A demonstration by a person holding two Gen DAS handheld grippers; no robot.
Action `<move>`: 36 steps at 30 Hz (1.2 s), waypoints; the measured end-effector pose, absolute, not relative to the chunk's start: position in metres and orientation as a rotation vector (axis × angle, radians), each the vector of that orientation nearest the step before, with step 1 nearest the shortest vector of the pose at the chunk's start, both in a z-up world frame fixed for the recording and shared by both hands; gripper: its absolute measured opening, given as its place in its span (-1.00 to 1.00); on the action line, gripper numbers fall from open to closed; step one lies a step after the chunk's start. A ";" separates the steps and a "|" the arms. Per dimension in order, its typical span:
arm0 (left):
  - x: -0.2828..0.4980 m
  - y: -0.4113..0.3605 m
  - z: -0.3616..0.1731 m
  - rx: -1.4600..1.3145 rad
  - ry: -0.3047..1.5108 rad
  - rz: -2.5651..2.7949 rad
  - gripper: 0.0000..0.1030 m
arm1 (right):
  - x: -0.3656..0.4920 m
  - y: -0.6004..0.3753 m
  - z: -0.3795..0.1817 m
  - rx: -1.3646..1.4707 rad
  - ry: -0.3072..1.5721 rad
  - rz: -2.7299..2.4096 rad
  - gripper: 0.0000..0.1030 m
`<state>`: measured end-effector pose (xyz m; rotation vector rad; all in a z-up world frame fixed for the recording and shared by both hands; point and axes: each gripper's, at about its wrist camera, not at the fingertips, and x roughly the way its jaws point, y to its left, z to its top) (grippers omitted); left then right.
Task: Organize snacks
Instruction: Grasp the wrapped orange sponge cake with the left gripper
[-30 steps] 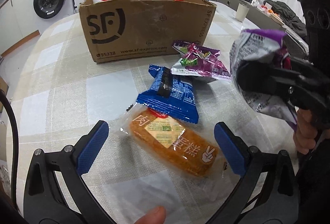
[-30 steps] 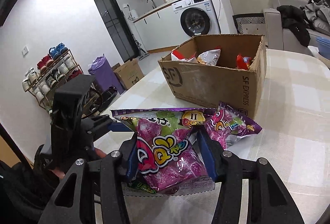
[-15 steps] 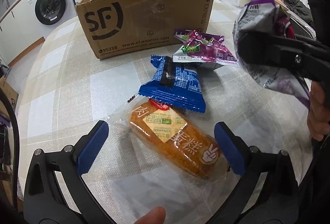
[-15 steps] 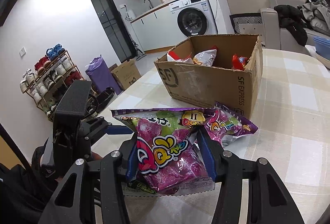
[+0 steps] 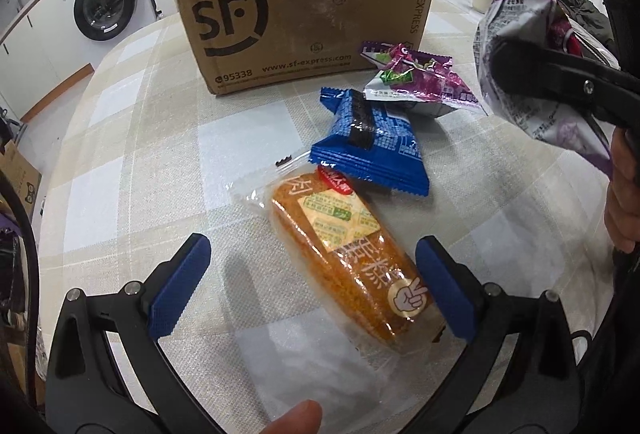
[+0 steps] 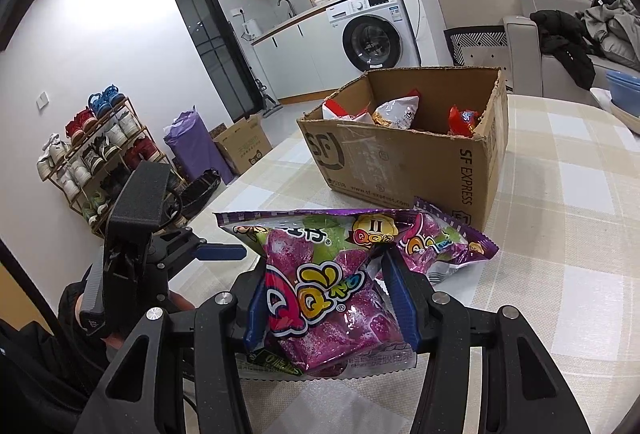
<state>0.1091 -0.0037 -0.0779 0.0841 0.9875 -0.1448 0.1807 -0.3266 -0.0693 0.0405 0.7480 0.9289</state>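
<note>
Your right gripper [image 6: 332, 298] pinches a purple candy bag [image 6: 324, 290], the box [image 6: 404, 154] at twelve o'clock, while your left gripper [image 5: 312, 286] gapes empty around the cake [image 5: 352, 262]; the slippery, puffy bag could slide free.

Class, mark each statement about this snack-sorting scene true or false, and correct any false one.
1. The right hand-held gripper grips a purple candy bag. True.
2. The left hand-held gripper is shut on the cake packet. False: it is open around the packet.
3. The cardboard box is empty. False: it holds snack packets.
4. A blue packet lies on the table. True.
</note>
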 end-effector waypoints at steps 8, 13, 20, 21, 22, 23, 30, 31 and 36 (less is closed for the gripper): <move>0.109 0.006 -0.080 0.108 1.000 -0.146 0.98 | 0.180 -0.327 -0.069 0.036 0.749 0.928 0.02; 0.108 0.016 -0.082 0.107 1.024 -0.167 0.98 | 0.180 -0.327 -0.068 0.035 0.749 0.925 0.03; 0.106 0.017 -0.084 0.085 1.022 -0.204 0.76 | 0.180 -0.327 -0.068 0.036 0.750 0.927 0.03; 0.105 0.017 -0.084 0.079 1.020 -0.211 0.66 | 0.180 -0.327 -0.068 0.036 0.750 0.927 0.03; 0.104 0.016 -0.083 0.074 1.020 -0.221 0.62 | 0.180 -0.327 -0.068 0.036 0.750 0.927 0.03; 0.103 0.015 -0.083 0.066 1.020 -0.231 0.54 | 0.180 -0.327 -0.068 0.036 0.750 0.926 0.03; 0.099 0.018 -0.079 0.054 1.006 -0.252 -0.14 | 0.180 -0.327 -0.068 0.036 0.749 0.926 0.03; 0.098 0.019 -0.078 0.050 1.005 -0.252 -0.23 | 0.180 -0.327 -0.068 0.036 0.749 0.926 0.02; 0.098 0.027 -0.077 0.036 0.998 -0.259 -0.31 | 0.180 -0.327 -0.069 0.035 0.750 0.926 0.03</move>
